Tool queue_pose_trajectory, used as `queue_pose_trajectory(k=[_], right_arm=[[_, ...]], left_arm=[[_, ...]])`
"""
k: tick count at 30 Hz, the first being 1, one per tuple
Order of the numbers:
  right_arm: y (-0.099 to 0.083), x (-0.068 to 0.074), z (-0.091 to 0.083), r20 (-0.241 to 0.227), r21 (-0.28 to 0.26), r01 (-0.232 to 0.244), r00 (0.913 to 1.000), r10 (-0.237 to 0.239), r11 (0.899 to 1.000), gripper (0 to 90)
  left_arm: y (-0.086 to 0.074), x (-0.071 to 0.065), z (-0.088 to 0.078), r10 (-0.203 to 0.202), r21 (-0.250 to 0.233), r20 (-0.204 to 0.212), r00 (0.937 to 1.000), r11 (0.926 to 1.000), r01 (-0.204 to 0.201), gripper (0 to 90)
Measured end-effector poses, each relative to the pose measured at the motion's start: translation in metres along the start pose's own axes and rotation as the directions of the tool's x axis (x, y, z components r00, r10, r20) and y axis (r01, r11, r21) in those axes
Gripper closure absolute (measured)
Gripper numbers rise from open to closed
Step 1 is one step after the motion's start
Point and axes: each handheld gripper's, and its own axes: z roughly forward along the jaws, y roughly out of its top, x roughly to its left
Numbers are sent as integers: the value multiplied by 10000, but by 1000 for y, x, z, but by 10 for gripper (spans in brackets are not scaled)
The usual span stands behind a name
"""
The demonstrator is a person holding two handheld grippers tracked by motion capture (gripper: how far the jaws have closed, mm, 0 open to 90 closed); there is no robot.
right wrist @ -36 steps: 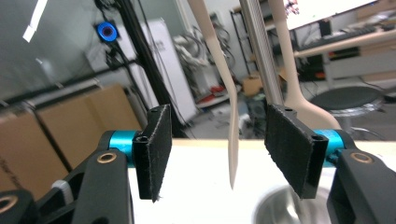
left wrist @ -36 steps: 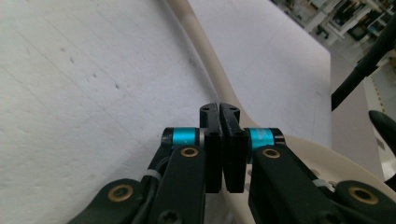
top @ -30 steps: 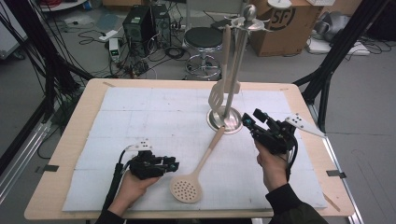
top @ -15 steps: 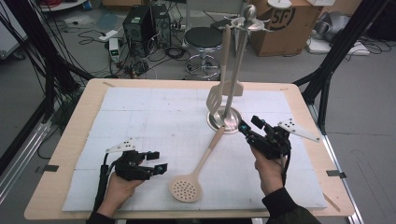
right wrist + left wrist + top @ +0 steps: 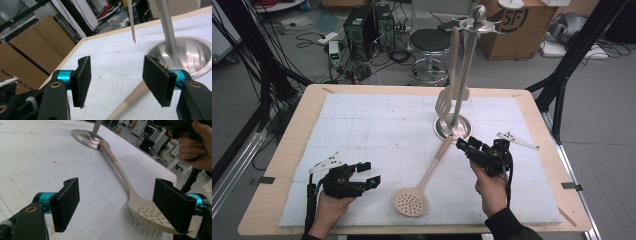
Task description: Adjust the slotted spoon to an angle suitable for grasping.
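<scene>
Slotted spoon (image 5: 424, 181) lies flat on the white mat (image 5: 377, 125), handle tip touching the metal stand base (image 5: 453, 127); left gripper (image 5: 369, 176) sits jaws spread beside the spoon's bowl, right gripper (image 5: 462, 145) jaws spread over the handle near the base, neither gripping anything.

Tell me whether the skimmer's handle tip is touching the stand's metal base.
Touching. The left gripper view shows the skimmer's handle end resting against the rim of the stand base, no gap between them.
</scene>
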Motion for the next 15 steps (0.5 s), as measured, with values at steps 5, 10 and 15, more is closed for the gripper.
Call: queue_pose_trajectory(k=[5,10,15], right_arm=[[-9,0,4,-96,239,-161,9998,163,9996,390],[-18,-3,8,-154,501,-50,9999,58,9987,382],[-21,-3,10,-205,561,97,9998,-86,9984,376]], left_arm=[[0,-3,-6,265,-327,-279,9993,9991,-274,208],[0,2,-9,134,-486,-387,9992,9987,-153,204],[-2,3,-9,62,-538,-368,9993,9985,-82,204]])
